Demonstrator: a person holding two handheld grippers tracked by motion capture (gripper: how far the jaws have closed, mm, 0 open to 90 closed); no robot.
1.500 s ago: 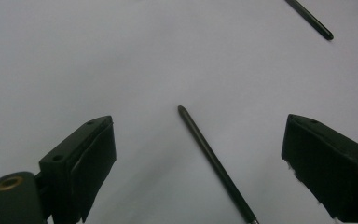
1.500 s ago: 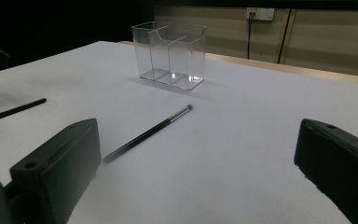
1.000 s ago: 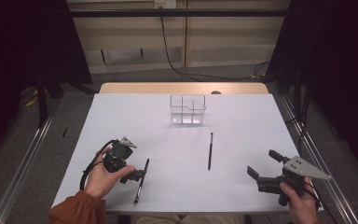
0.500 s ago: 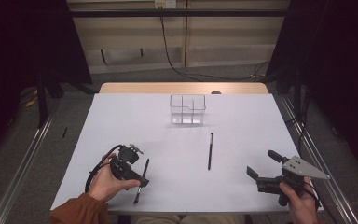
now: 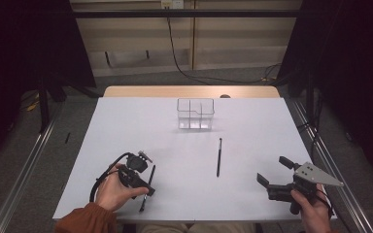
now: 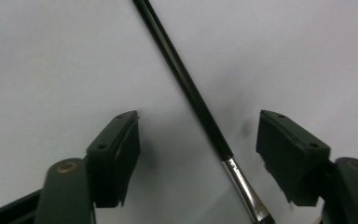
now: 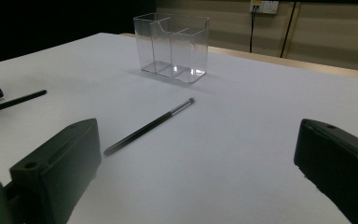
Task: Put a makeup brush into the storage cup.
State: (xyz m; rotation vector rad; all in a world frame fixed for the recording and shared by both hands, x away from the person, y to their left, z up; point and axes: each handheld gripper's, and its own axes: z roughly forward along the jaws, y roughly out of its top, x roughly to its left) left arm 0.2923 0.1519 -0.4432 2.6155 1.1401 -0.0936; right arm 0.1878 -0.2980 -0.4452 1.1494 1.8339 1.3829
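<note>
brush [image 6: 200, 105]: both ends cut off by your left view's edges | brush tip [image 5: 141, 208]: too small to tell

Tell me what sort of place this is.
Probably a lab recording station, not a home: a white table ringed by dark curtains, metal floor rails, and handheld grippers over thin brushes beside a clear divided holder.
</note>
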